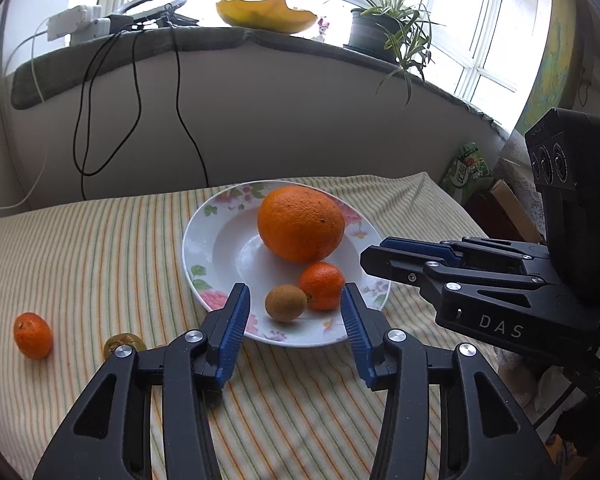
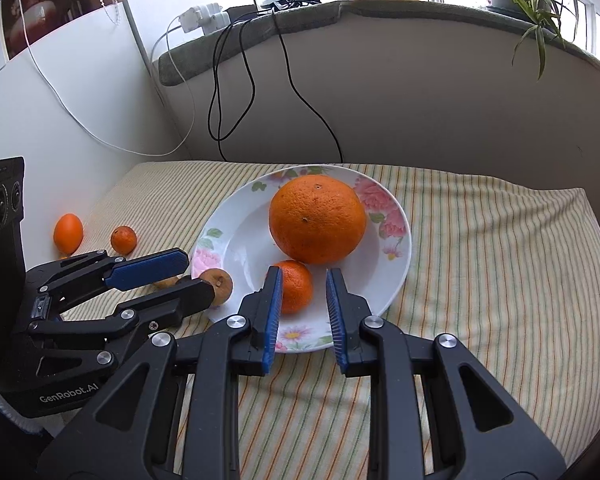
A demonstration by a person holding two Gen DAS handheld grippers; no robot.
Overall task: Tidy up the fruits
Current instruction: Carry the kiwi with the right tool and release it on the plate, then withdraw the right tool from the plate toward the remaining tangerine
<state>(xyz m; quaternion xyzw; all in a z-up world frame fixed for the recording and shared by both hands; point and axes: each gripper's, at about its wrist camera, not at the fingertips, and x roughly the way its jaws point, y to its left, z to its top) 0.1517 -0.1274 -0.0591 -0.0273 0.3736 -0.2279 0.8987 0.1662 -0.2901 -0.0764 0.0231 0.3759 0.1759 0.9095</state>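
A white flowered plate on the striped cloth holds a large orange, a small mandarin and a small brown fruit at its near rim. My left gripper is open; the brown fruit lies just past its tips, untouched by the pads. My right gripper is shut and empty, hovering over the plate's near edge beside the mandarin.
Loose on the cloth to the left lie a small orange fruit, another mandarin and a greenish-brown fruit. Behind, a sill carries a yellow bowl, a potted plant and hanging black cables.
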